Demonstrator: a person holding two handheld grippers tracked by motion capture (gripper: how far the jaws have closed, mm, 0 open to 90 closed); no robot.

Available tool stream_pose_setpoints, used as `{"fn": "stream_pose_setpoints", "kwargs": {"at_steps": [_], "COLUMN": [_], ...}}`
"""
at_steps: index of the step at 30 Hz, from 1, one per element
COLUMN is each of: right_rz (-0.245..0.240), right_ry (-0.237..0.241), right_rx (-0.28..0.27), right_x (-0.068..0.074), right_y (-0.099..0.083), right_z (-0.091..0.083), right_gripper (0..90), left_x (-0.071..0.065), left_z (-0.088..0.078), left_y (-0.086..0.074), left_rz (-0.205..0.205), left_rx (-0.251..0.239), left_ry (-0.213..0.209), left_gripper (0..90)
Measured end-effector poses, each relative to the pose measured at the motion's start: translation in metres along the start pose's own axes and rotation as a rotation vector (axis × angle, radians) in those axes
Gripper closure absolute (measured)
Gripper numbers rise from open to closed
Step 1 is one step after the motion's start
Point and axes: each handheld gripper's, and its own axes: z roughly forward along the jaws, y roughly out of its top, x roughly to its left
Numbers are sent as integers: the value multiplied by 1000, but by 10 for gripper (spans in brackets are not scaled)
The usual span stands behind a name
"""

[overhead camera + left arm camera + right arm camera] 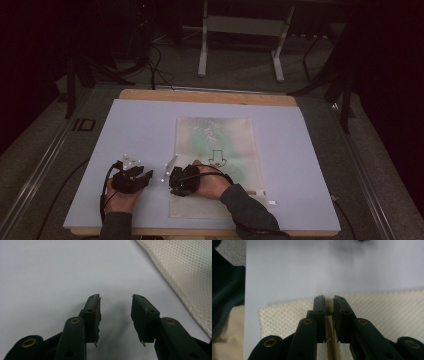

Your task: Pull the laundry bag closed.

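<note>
Centre of the high view, the mesh bag (216, 165) lies flat on the lilac mat (140, 130); the right gripper (329, 300) pinches its left edge, seemingly to lift it, while the left gripper (115, 302) gapes wide and empty lower left

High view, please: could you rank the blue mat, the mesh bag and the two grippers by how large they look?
1. Blue mat.
2. Mesh bag.
3. Left gripper and right gripper look alike, so no ranking between them.
</note>
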Motion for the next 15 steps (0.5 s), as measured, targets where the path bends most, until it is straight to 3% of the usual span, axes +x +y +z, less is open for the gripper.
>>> {"fn": "stream_pose_setpoints", "kwargs": {"at_steps": [6, 15], "right_rz": [25, 22], "right_ry": [32, 46], "right_rx": [1, 9], "right_x": [-5, -5], "right_y": [-7, -10], "right_z": [6, 12], "right_gripper": [802, 812], "left_x": [-5, -13], "left_z": [1, -2], "left_y": [0, 0], "left_rz": [15, 26], "left_rx": [11, -3], "left_ry": [-21, -61], "left_gripper": [583, 629]}}
